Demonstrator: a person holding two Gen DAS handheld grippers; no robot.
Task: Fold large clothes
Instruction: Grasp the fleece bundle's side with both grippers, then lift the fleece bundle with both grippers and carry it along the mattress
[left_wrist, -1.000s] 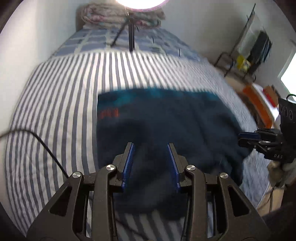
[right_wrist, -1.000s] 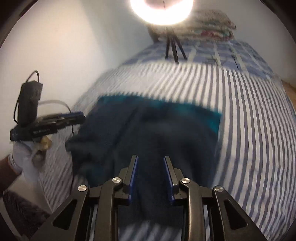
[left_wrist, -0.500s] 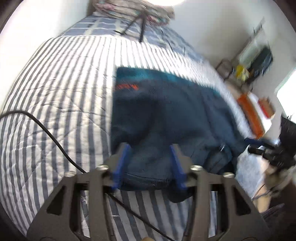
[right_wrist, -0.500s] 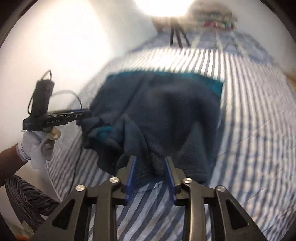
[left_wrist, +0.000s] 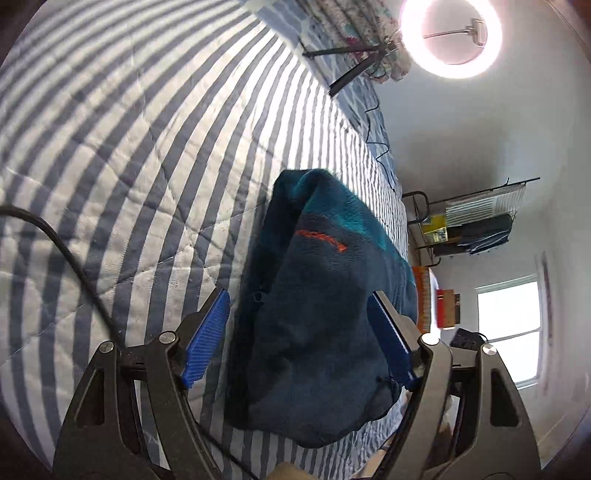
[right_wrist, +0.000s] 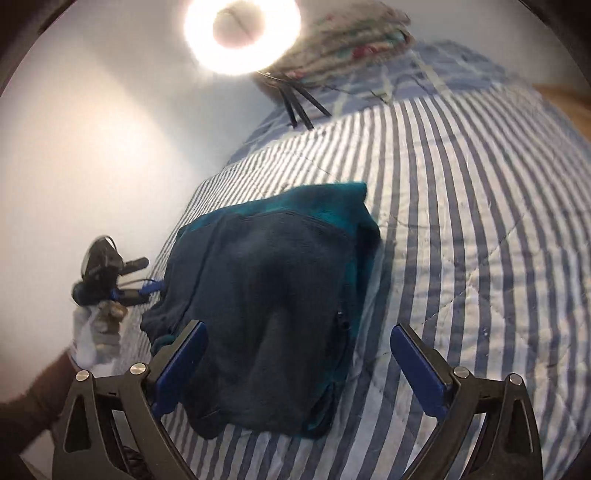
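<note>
A dark navy fleece garment (left_wrist: 314, 325) with a teal band and a small orange logo lies folded into a compact bundle on the striped bed; it also shows in the right wrist view (right_wrist: 273, 295). My left gripper (left_wrist: 299, 332) is wide open above the bundle's near end, holding nothing. My right gripper (right_wrist: 295, 362) is wide open just above the bundle's near edge, holding nothing. The left gripper also shows in the right wrist view (right_wrist: 147, 288) at the bundle's left side, held by a gloved hand.
The blue-and-white striped quilt (right_wrist: 480, 221) covers the bed. A ring light (left_wrist: 450, 37) on a tripod and a folded floral blanket (right_wrist: 354, 48) stand at the bed's far end. A black cable (left_wrist: 66, 258) crosses the quilt. A rack (left_wrist: 476, 221) stands by the wall.
Both grippers have opened wide and pulled back toward the near end. The garment, spread wider a second ago, now lies as a narrower folded bundle. The left wrist view has rotated.
</note>
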